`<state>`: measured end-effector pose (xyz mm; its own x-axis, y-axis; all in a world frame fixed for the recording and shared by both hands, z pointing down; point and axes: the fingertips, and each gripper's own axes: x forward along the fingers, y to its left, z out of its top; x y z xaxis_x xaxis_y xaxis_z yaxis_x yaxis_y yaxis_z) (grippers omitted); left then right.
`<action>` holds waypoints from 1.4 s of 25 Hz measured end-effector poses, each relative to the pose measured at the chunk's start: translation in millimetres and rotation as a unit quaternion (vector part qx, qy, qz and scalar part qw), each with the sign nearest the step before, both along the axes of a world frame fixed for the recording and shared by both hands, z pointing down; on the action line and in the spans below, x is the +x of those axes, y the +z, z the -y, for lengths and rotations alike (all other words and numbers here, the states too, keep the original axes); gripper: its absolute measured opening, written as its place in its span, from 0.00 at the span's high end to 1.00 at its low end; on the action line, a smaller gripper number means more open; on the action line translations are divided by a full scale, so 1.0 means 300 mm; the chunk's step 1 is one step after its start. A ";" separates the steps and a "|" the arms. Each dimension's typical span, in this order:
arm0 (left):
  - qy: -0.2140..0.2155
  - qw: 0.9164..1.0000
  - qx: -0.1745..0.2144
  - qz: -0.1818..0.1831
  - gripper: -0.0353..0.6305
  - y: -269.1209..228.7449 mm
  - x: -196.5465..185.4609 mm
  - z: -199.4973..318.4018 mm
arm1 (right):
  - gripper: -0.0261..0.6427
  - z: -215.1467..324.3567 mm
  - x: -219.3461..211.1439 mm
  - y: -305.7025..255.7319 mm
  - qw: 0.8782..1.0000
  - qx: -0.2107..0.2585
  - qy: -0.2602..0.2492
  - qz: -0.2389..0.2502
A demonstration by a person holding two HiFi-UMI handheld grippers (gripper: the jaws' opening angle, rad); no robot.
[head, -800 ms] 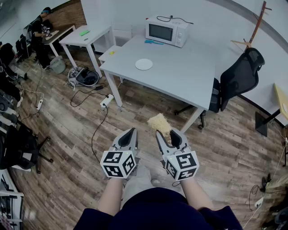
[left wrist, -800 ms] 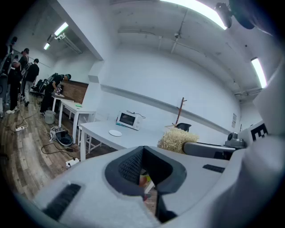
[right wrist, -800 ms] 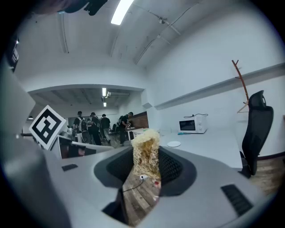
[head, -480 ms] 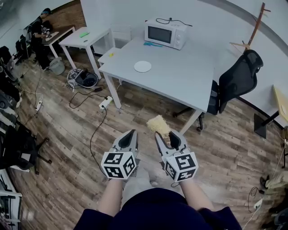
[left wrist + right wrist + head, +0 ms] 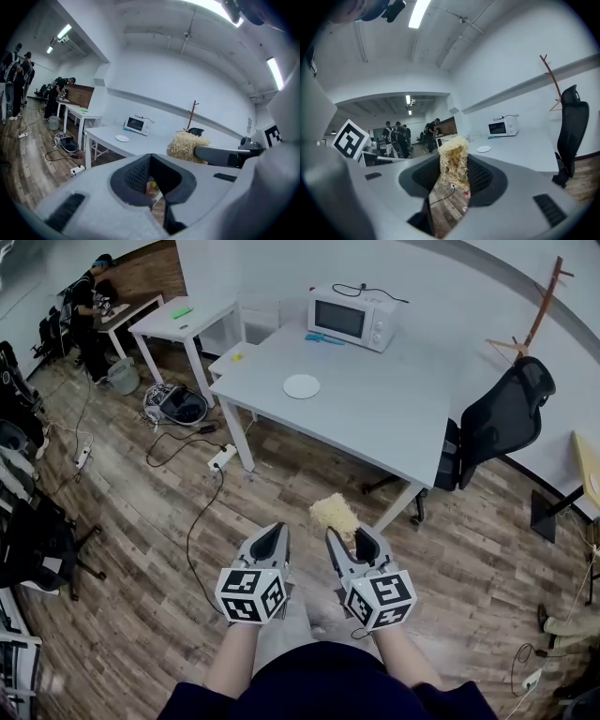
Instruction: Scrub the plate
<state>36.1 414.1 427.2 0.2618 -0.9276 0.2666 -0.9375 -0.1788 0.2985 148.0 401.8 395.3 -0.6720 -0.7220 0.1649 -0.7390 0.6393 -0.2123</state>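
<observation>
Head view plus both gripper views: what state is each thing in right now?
left gripper: shut, nothing between the jaws.
right gripper: shut on the scrubber.
scrubber: clamped, in the air, not yet at the table.
plate: flat on the table, untouched.
microwave: door closed.

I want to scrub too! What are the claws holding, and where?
Right claw pinches the straw-coloured scrubber by one end; left claw is shut, empty.
</observation>
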 end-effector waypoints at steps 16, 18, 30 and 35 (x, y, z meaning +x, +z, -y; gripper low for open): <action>0.014 1.000 -0.001 0.005 0.92 0.020 -0.252 0.500 | 0.71 0.497 -0.241 0.019 1.000 -0.010 0.013 0.005; 0.016 1.000 -0.002 0.003 0.92 0.012 -0.302 0.582 | 0.71 0.576 -0.295 0.009 1.000 -0.009 0.014 0.004; 0.046 0.999 -0.002 0.009 0.92 -0.012 -0.513 1.028 | 0.71 0.994 -0.513 -0.025 0.999 -0.001 0.039 0.000; 0.070 0.997 -0.010 0.010 0.92 0.017 -0.549 1.160 | 0.71 1.111 -0.547 0.003 0.998 -0.009 0.061 0.000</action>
